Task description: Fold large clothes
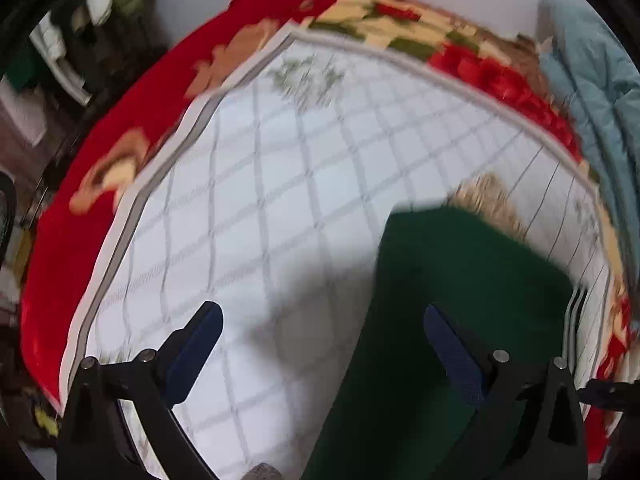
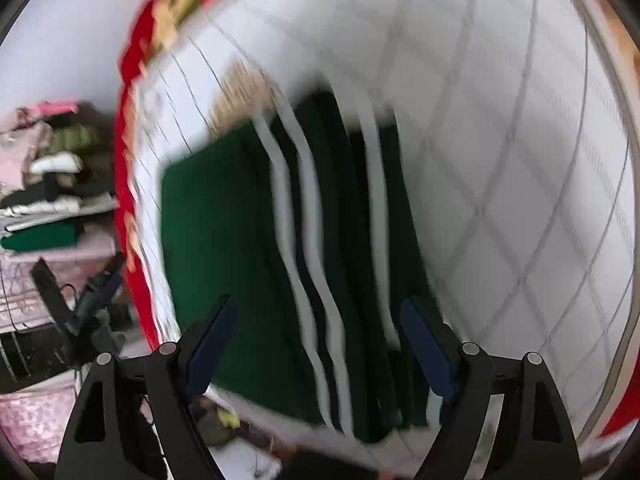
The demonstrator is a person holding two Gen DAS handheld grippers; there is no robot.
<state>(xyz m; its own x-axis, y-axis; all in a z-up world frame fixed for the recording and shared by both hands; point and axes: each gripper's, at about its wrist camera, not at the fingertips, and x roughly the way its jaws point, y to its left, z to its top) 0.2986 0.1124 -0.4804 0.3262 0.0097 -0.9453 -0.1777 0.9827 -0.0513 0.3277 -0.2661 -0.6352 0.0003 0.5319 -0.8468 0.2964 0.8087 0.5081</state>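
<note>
A dark green garment (image 1: 452, 320) lies folded flat on a white checked sheet (image 1: 280, 184), at the right in the left wrist view. In the right wrist view the same garment (image 2: 224, 240) shows white and black stripes (image 2: 304, 216) running down its right part. My left gripper (image 1: 322, 322) is open and empty, above the garment's left edge. My right gripper (image 2: 318, 316) is open and empty, above the striped part near the sheet's near edge. Both views are motion-blurred.
A red floral blanket (image 1: 132, 120) lies under the sheet and rims it. A light blue padded jacket (image 1: 592, 92) lies at the far right. A tan furry patch (image 1: 492, 200) shows behind the garment. Stacked folded clothes (image 2: 44, 208) sit beside the bed at left.
</note>
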